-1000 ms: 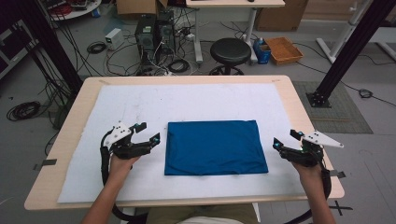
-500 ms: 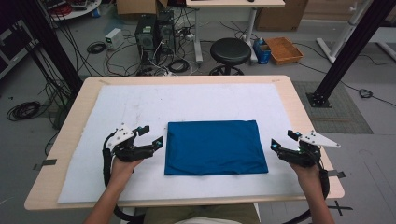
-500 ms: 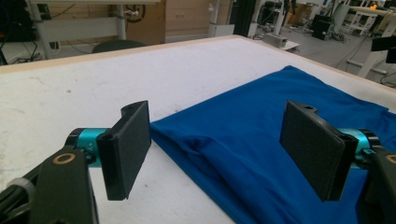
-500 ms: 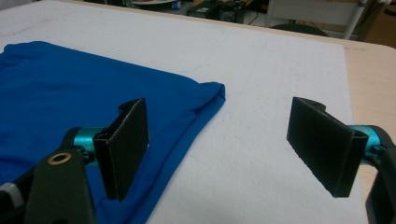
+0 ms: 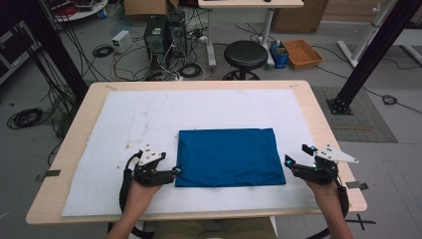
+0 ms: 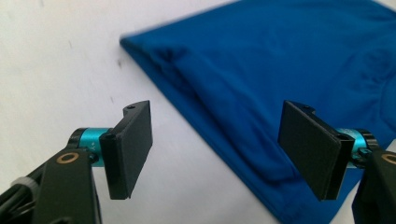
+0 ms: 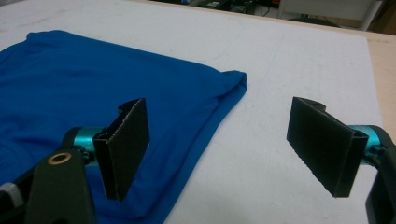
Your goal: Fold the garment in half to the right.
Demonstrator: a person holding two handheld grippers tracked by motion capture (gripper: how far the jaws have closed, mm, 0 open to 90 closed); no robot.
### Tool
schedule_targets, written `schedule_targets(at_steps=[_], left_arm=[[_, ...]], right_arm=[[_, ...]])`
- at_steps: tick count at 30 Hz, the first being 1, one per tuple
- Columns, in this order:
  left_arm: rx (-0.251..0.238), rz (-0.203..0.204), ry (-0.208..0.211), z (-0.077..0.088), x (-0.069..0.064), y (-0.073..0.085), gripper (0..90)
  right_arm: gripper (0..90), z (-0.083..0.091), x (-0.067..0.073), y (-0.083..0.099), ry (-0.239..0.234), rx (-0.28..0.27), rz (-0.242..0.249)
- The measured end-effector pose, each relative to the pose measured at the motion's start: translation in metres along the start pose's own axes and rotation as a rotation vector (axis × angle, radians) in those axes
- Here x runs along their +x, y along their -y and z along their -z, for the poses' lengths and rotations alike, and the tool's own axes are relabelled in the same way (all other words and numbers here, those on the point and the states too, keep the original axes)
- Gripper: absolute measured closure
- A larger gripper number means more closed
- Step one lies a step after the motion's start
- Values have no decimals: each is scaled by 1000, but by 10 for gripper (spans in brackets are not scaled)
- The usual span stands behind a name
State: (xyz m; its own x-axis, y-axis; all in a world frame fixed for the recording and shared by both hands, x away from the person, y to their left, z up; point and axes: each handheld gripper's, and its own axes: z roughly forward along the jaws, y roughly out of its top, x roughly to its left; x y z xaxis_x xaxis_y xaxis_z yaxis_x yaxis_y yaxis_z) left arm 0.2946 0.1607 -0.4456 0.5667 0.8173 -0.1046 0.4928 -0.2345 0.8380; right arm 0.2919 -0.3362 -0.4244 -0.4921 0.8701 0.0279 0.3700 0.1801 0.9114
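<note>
Left gripper [image 5: 175, 171] has slid in to the folded blue cloth's [image 5: 229, 157] near-left corner, jaws apart, nothing clamped. Right gripper [image 5: 288, 162] waits just off the right edge, jaws apart. Cloth lies mid-worktop [image 5: 99, 99], long axis left-right.

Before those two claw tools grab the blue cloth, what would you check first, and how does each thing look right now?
1. Left gripper jaws open: ok.
2. Right gripper jaws open: ok.
3. Blue cloth folded, lying flat on the white mat: ok.
4. Left jaws at the cloth's near left corner, its edge running between them in the left gripper view: ok.
5. Right jaws at the cloth's right edge, straddling it in the right gripper view: ok.
6. Jaws low enough to catch every folded layer: cannot tell.
</note>
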Motion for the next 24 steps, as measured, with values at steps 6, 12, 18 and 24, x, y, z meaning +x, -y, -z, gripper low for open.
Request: schedule_targets(at_steps=[6, 12, 18, 24], left_arm=[[33, 1, 5, -10, -13, 1, 299], [99, -69, -36, -17, -22, -1, 398], [116, -72, -39, -18, -25, -1, 514], [125, -64, -36, -17, -30, -2, 629]], right_arm=[[208, 3, 14, 1, -9, 7, 29], [208, 1, 19, 2, -16, 20, 30], [208, -1, 18, 3, -16, 28, 28], [208, 1, 17, 3, -6, 21, 19]])
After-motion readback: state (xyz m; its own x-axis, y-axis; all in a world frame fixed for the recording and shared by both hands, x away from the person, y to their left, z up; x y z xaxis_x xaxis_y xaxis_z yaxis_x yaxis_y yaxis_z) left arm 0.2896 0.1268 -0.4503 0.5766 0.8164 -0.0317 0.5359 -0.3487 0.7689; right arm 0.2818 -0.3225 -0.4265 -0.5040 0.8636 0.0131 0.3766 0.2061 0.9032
